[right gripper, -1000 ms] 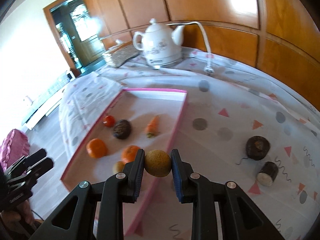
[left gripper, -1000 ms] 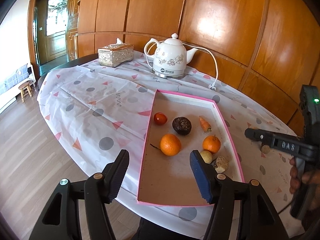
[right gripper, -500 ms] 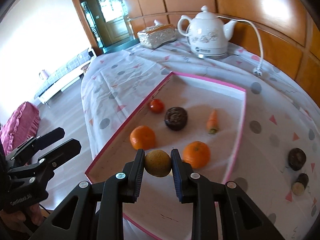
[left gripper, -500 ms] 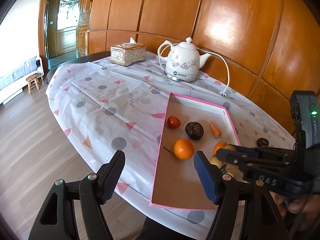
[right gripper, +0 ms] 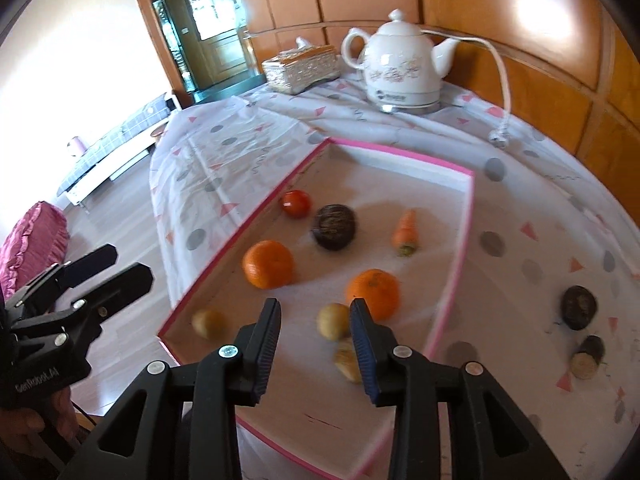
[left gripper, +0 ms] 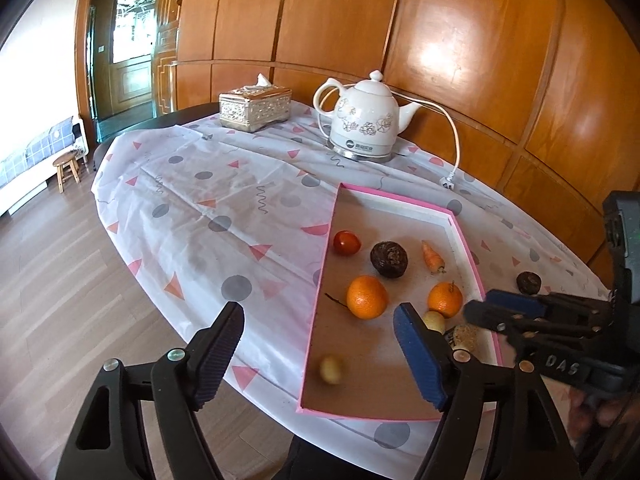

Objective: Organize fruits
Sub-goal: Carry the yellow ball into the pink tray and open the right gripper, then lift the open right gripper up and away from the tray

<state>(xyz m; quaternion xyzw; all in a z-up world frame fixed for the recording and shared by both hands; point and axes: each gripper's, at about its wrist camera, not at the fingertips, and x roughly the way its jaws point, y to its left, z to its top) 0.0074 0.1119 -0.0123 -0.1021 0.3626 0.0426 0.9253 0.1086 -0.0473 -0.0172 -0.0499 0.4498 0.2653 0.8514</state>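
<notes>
Wood-panelled room, table under a patterned cloth [left gripper: 200,208]. Small yellow-brown fruit [right gripper: 208,322] lies blurred, probably rolling, in the near left corner of the pink tray [right gripper: 464,240], clear of both grippers. Let it settle before the next pick. Right gripper [right gripper: 316,340]: jaws just opening, empty. Left gripper [left gripper: 320,344]: jaws also just opening, wide, empty, hanging at the tray's near edge.

Beyond the jaws, at the far end of the desk [left gripper: 224,216], a white kettle [left gripper: 366,126] stands on its base. Its cord [left gripper: 454,136] trails to a plug. A tissue box [left gripper: 255,107] sits left of the kettle. Wood panelling [left gripper: 460,40] stands behind.
</notes>
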